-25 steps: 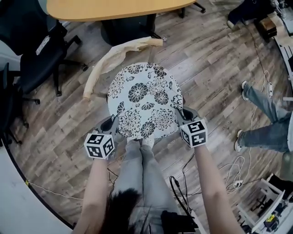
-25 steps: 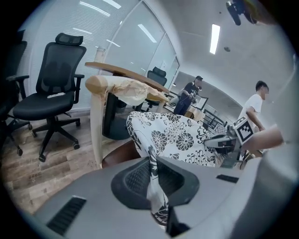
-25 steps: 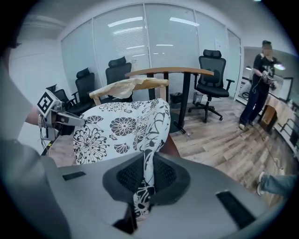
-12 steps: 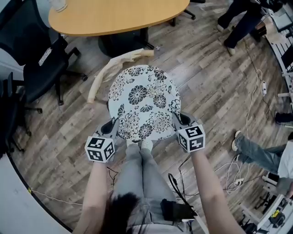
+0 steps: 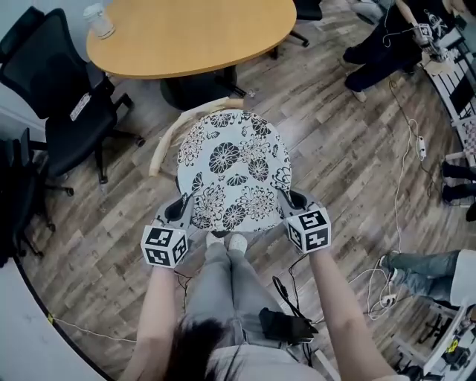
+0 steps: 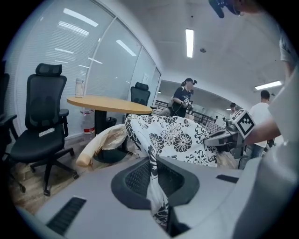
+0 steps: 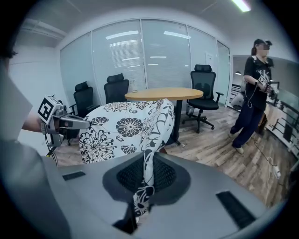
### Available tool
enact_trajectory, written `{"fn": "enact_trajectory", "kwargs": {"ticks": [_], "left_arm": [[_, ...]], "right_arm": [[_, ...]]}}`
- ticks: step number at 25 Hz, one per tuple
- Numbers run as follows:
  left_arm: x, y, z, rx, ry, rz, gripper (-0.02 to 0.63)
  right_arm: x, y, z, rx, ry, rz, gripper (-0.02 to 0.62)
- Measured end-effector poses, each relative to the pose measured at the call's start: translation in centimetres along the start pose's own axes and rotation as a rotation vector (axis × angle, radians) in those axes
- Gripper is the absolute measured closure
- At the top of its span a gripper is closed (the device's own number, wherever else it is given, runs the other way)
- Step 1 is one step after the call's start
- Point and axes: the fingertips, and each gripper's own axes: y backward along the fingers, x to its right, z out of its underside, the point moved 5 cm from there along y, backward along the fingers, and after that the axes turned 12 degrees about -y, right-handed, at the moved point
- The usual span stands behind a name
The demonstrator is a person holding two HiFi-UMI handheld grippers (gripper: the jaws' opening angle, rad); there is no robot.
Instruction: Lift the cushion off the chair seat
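A round white cushion (image 5: 234, 167) printed with black flowers hangs in the air between my two grippers, above the chair. My left gripper (image 5: 183, 206) is shut on the cushion's near-left edge; in the left gripper view the fabric (image 6: 156, 196) is pinched between the jaws. My right gripper (image 5: 292, 199) is shut on the near-right edge, and the right gripper view shows the cloth (image 7: 145, 186) clamped in the jaws. The chair's curved pale wooden backrest (image 5: 182, 126) peeks out behind the cushion. The seat itself is hidden under the cushion.
An oval wooden table (image 5: 190, 33) stands just beyond the chair, with a bottle (image 5: 99, 20) on it. Black office chairs (image 5: 63, 97) are at the left. People stand at the right (image 5: 428, 268) and far right (image 5: 387, 41). Cables (image 5: 387, 286) lie on the floor.
Both grippers have risen together with the cushion held between them. More of the table and the black chairs has come into the head view.
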Motion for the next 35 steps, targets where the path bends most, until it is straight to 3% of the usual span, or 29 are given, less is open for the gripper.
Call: {"fn": "enact_trajectory", "kwargs": {"ticks": [8,18,35], "left_arm": [[1.2,2.0,-3.9,0.064,-0.082,-0.005,0.584],[2.0,4.0,-9.2,0.157,-0.129,-0.042,0.584],[3.4,5.7,-16.7,0.312,-0.212,-0.085,0.584]], "right_arm": [[-1.5,3.4,-2.7,0.07,0.017,0.013,0.558],[-2.8,7.2,-7.3,0.186,0.081,0.034,0.558],[-3.9,11.5,-12.1,0.375,0.032,0.053,0.558]]}}
